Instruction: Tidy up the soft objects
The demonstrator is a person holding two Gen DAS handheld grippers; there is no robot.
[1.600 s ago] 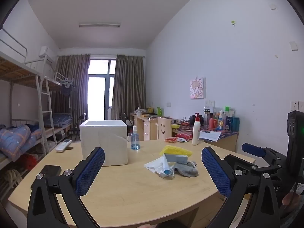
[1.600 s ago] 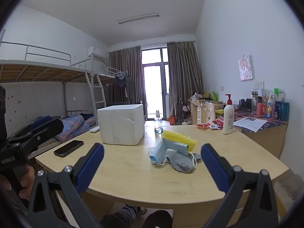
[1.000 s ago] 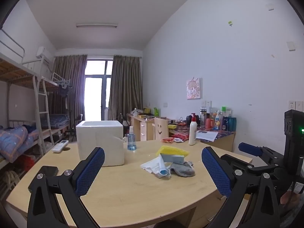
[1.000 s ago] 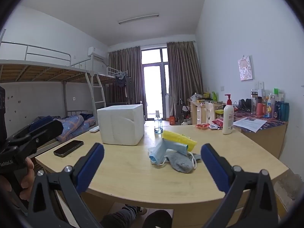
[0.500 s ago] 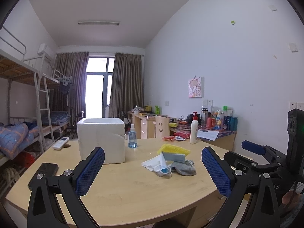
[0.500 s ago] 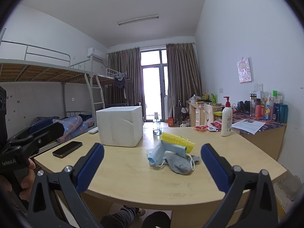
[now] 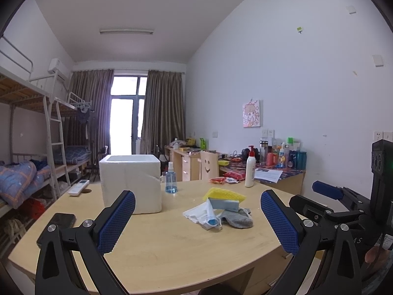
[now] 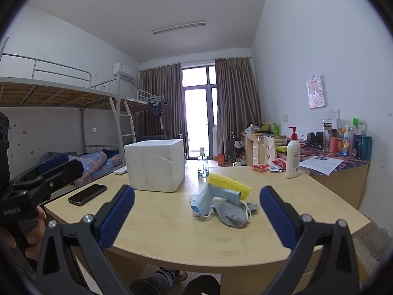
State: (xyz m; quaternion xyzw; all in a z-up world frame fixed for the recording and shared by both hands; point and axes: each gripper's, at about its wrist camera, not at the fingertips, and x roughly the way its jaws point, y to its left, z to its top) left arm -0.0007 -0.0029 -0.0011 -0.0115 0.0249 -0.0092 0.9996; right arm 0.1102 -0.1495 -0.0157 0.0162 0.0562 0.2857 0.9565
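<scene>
On wood table (image 7: 172, 250): crumpled grey sock (image 7: 237, 220), ridged yellow sponge (image 7: 224, 194); both jaws spread.

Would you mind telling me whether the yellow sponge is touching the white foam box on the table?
Apart. The right wrist view shows bare table between the yellow sponge and the white foam box; the left wrist view shows that gap too.

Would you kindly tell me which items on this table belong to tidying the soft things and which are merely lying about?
Job items: yellow sponge, face masks, grey sock, foam box.

Lying about: phone, spray bottle, lotion bottle, remote.
</scene>
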